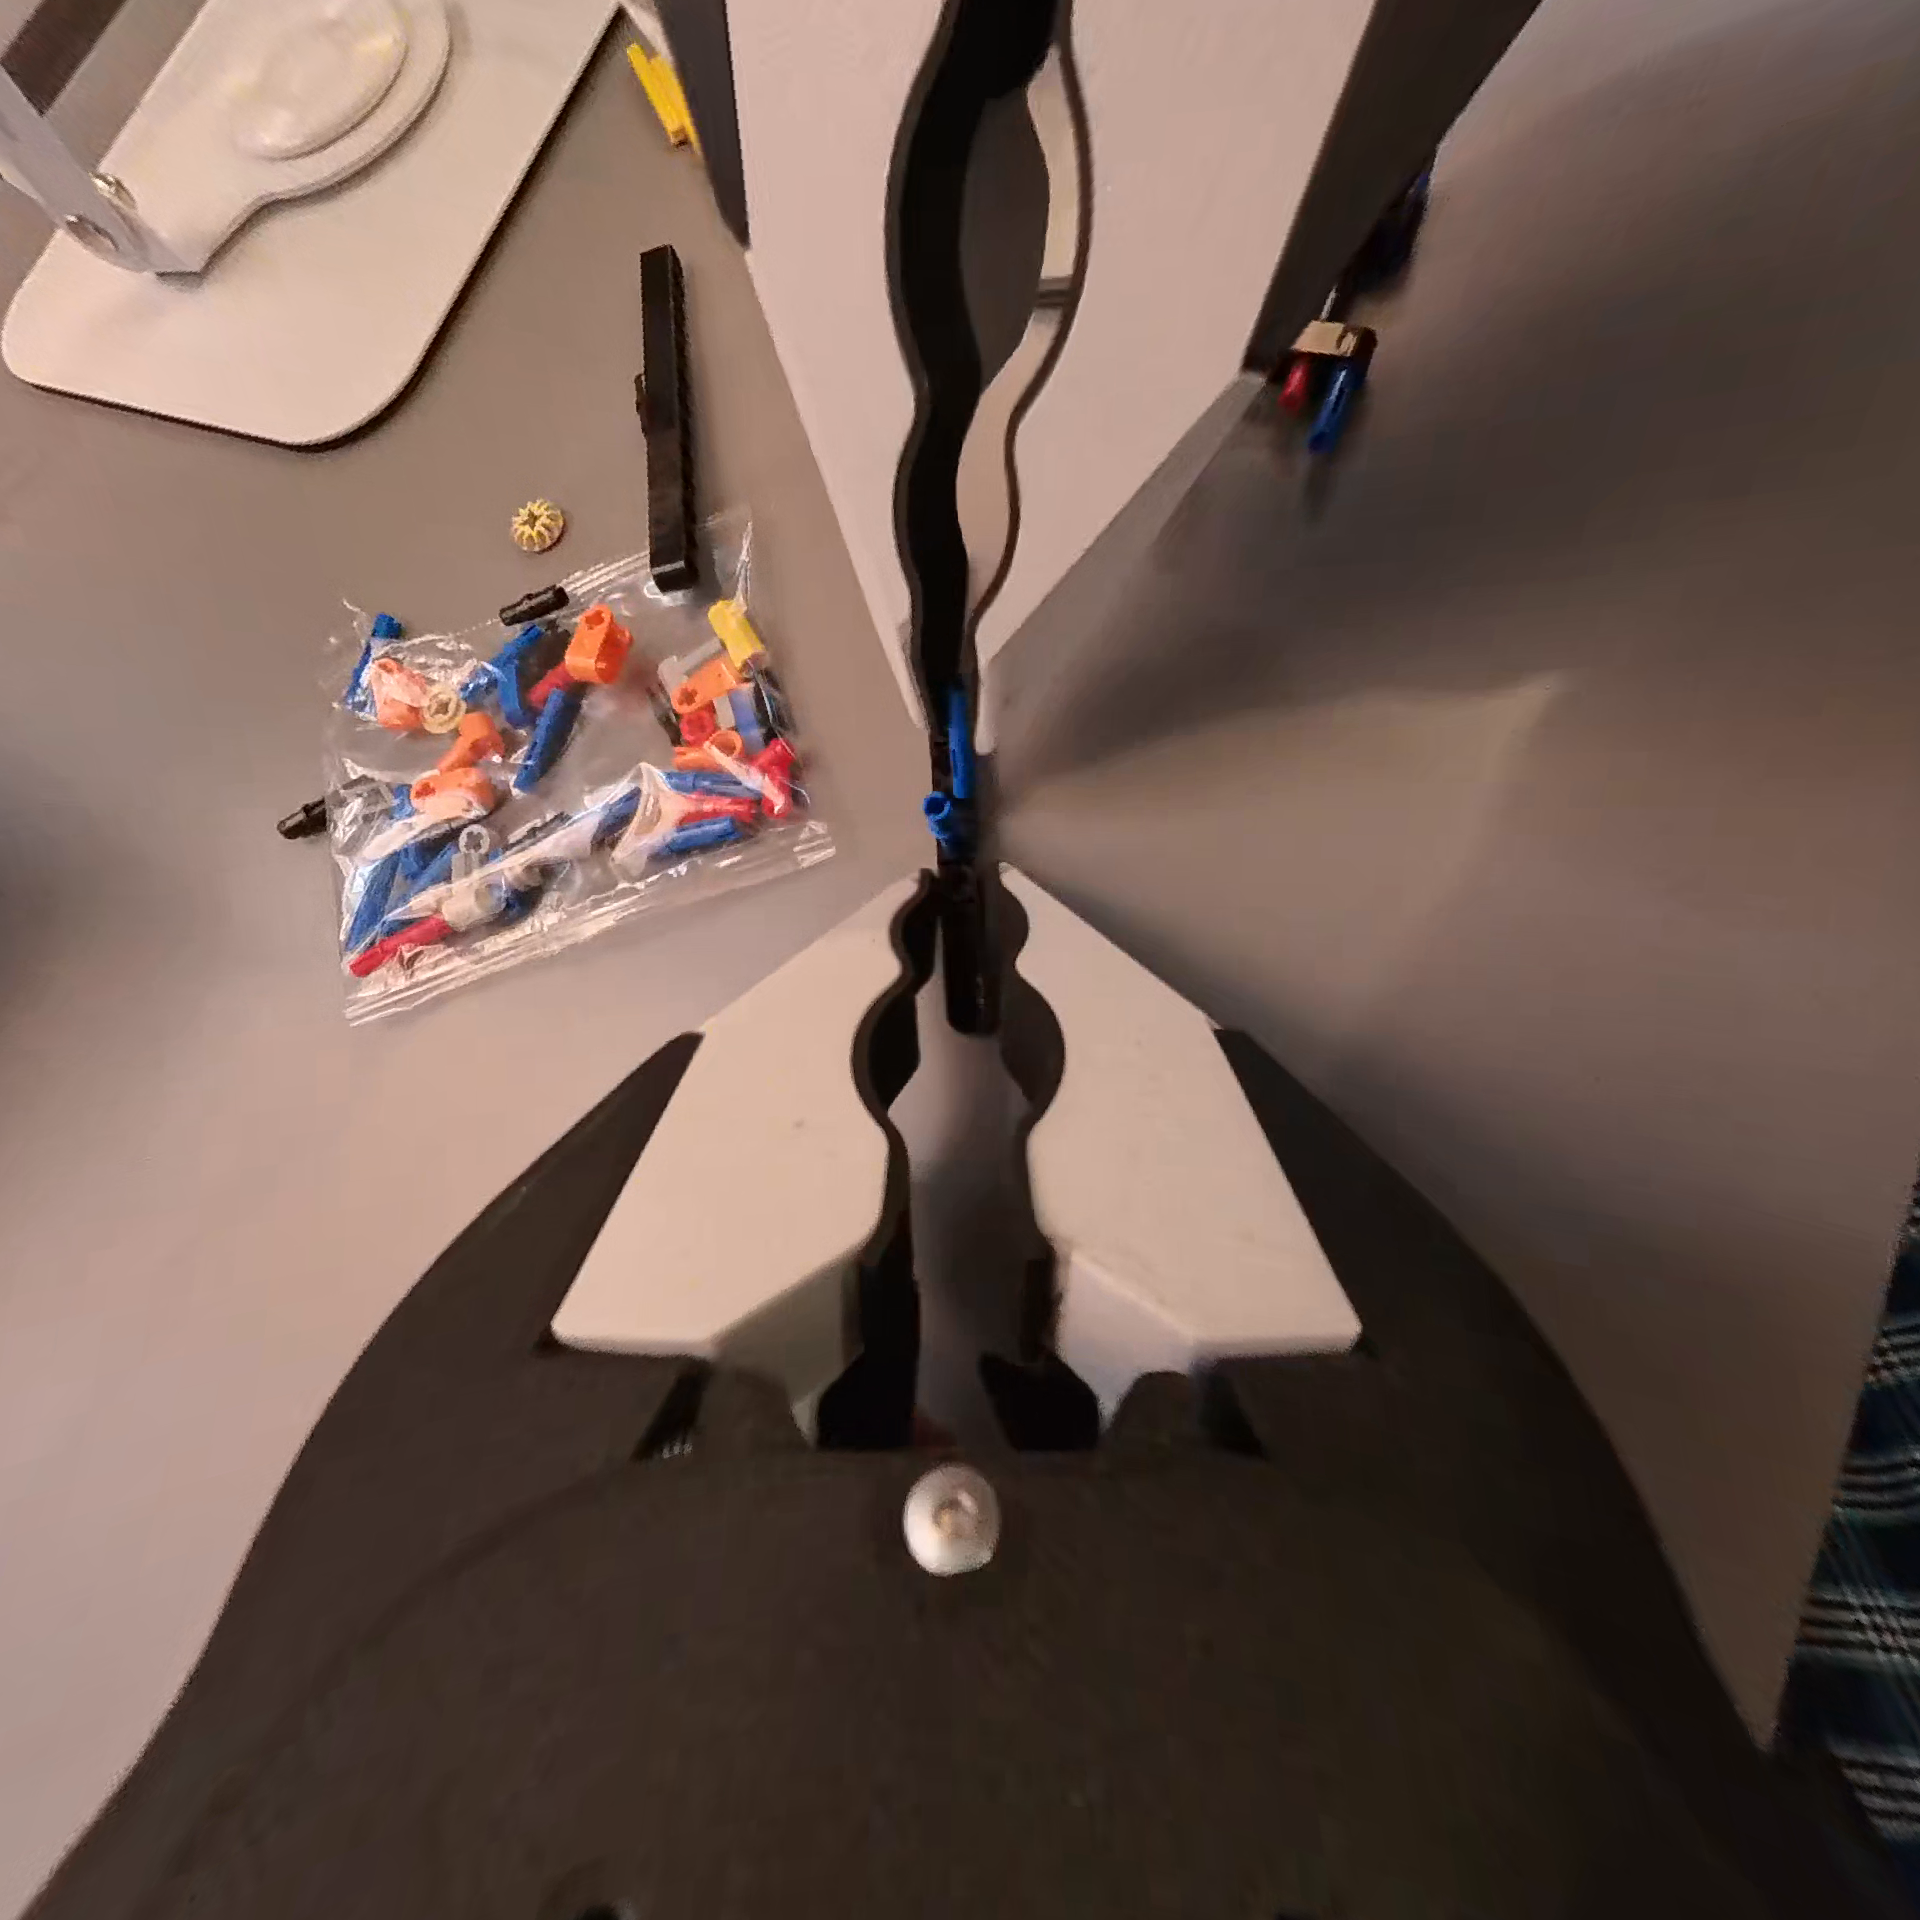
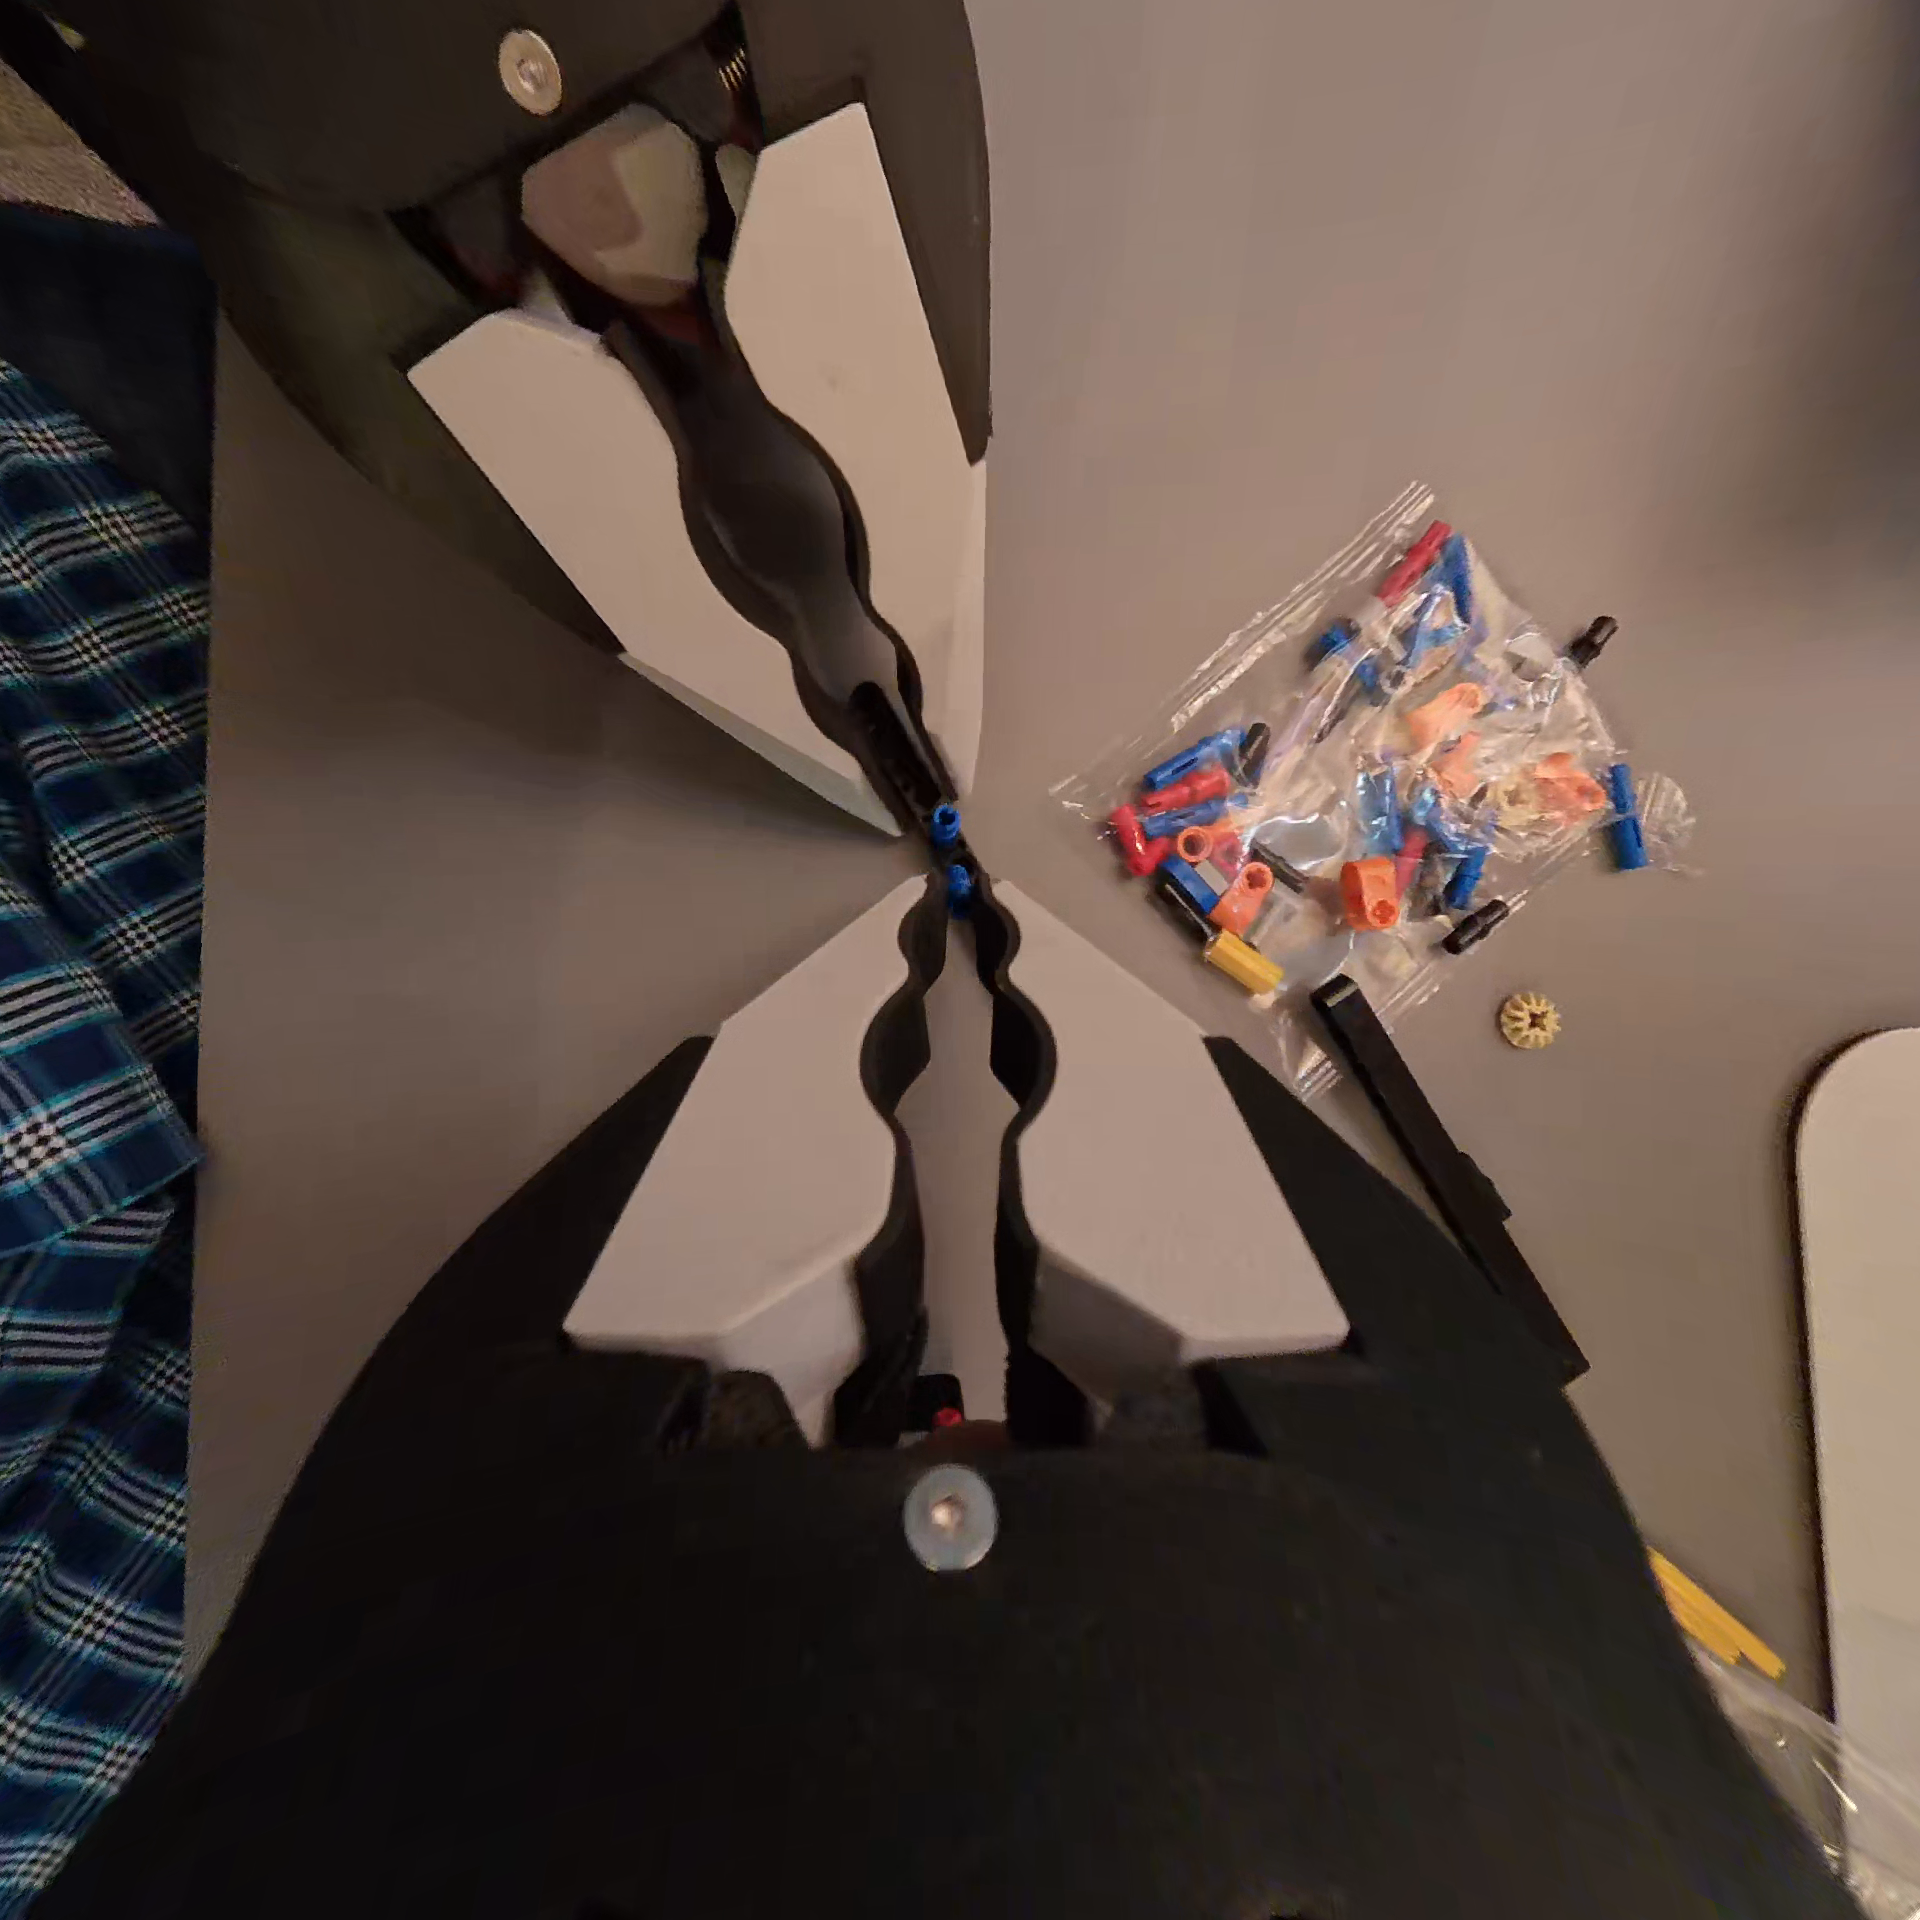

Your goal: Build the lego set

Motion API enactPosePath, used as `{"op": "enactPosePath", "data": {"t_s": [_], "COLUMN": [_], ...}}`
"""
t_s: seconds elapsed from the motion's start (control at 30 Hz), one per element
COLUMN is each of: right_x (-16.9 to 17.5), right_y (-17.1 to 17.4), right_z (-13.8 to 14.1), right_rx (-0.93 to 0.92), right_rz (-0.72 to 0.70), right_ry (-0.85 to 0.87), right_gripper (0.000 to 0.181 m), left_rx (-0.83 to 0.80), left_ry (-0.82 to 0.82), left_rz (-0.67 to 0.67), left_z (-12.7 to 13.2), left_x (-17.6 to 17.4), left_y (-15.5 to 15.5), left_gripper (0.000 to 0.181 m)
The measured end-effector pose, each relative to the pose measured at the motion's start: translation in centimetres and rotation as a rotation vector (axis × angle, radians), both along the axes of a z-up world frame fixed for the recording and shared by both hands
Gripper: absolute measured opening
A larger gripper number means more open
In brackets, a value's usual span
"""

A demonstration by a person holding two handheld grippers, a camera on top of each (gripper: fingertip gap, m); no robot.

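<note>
The grey counter (image 1: pixel 260 1143) lies under me, a white base plate (image 1: pixel 260 260) at its far edge. My left tongs (image 1: pixel 961 914) pinch a black beam (image 1: pixel 966 966) with a blue pin (image 1: pixel 940 816) sticking from it. My right tongs (image 2: pixel 956 894) meet them tip to tip, pressed on another blue pin (image 2: pixel 958 883). Beside them lie a clear bag of small parts (image 1: pixel 561 790), a long black beam (image 1: pixel 665 416) and a tan gear (image 1: pixel 536 523).

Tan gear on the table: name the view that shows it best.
The left wrist view: the tan gear lies clear on the grey table, its teeth visible, beside the long black beam. The right wrist view shows it smaller and dimmer near the edge.
</note>
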State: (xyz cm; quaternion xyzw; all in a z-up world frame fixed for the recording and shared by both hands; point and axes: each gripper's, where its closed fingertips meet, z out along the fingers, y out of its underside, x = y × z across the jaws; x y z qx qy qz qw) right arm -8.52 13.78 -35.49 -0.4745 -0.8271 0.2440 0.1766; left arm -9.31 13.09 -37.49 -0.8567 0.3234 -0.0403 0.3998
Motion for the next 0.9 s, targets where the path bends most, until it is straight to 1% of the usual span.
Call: {"op": "enactPosePath", "data": {"t_s": [0.23,0.43,0.53,0.67,0.9], "right_x": [-0.25,-0.39,-0.65,-0.8,-0.73], "right_y": [0.03,-0.03,-0.24,-0.27,-0.11], "right_z": [-0.3,-0.3,-0.23,-0.24,-0.28], "right_rx": [0.024,0.12,0.139,0.138,0.067], "right_rz": [0.016,0.054,0.078,0.09,0.069], "right_ry": [-0.024,-0.071,-0.088,-0.125,-0.108], "right_gripper": [0.001,0.001,0.001,0.001,0.002], "left_rx": [0.002,-0.005,-0.007,-0.009,-0.008], "left_ry": [0.002,-0.007,-0.009,-0.011,-0.01], "left_rz": [-0.008,-0.011,-0.017,-0.02,-0.024], "left_z": [-0.01,-0.02,-0.02,-0.03,-0.03], "left_x": [0.02,0.02,0.02,0.03,0.03], "left_y": [0.01,0.03,0.02,0.03,0.02], "left_gripper": [0.005,0.006,0.006,0.006,0.005]}}
